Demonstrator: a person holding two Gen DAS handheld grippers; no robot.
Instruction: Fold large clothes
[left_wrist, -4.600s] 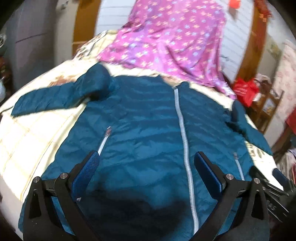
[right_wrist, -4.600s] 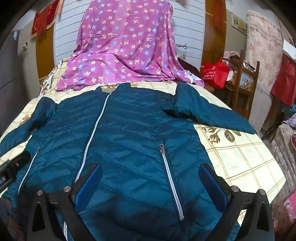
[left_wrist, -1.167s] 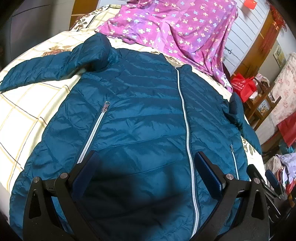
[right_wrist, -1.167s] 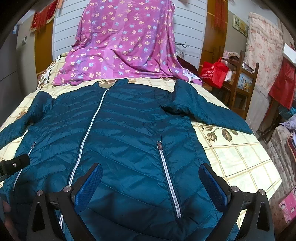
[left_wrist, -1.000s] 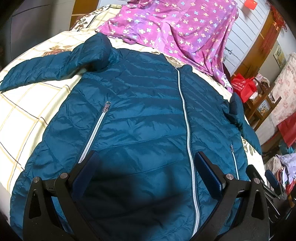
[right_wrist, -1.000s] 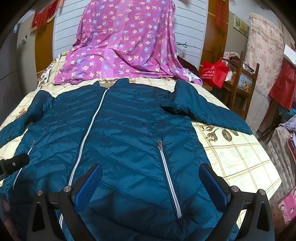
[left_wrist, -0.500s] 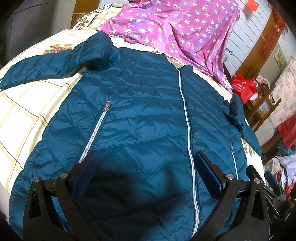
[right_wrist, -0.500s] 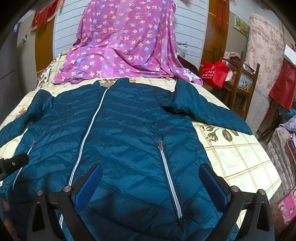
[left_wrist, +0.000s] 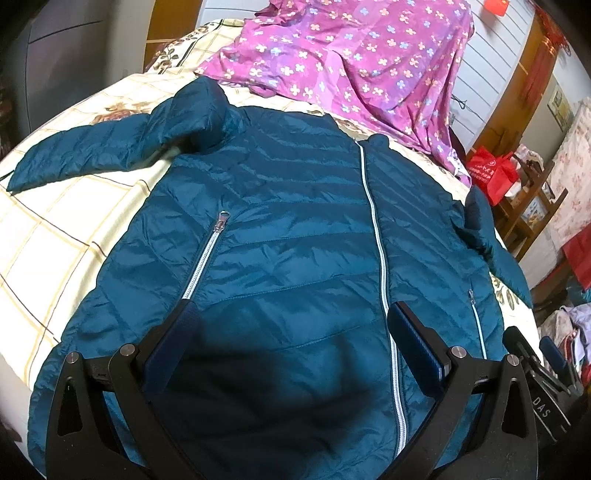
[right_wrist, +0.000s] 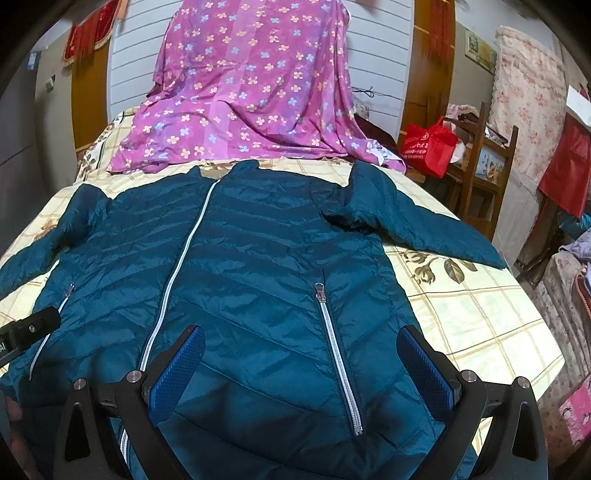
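Jacket (left_wrist: 295, 229) lies flat and face up on the bed (left_wrist: 55, 229), zipped, both sleeves spread out to the sides, collar toward a purple sheet (left_wrist: 351, 55) at the far end. Left tool (left_wrist: 291, 339) hangs over the hem with its fingers spread wide, grasping nothing. Right tool (right_wrist: 301, 360) hangs over the hem beside a pocket zip (right_wrist: 336, 354), likewise released and empty.

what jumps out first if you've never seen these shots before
A big teal puffer jacket lies front up and zipped, sleeves spread, across a checked floral bedspread, filling both views. Behind its collar a purple flowered sheet drapes down from the wall. The left gripper and right gripper hover open over the hem.
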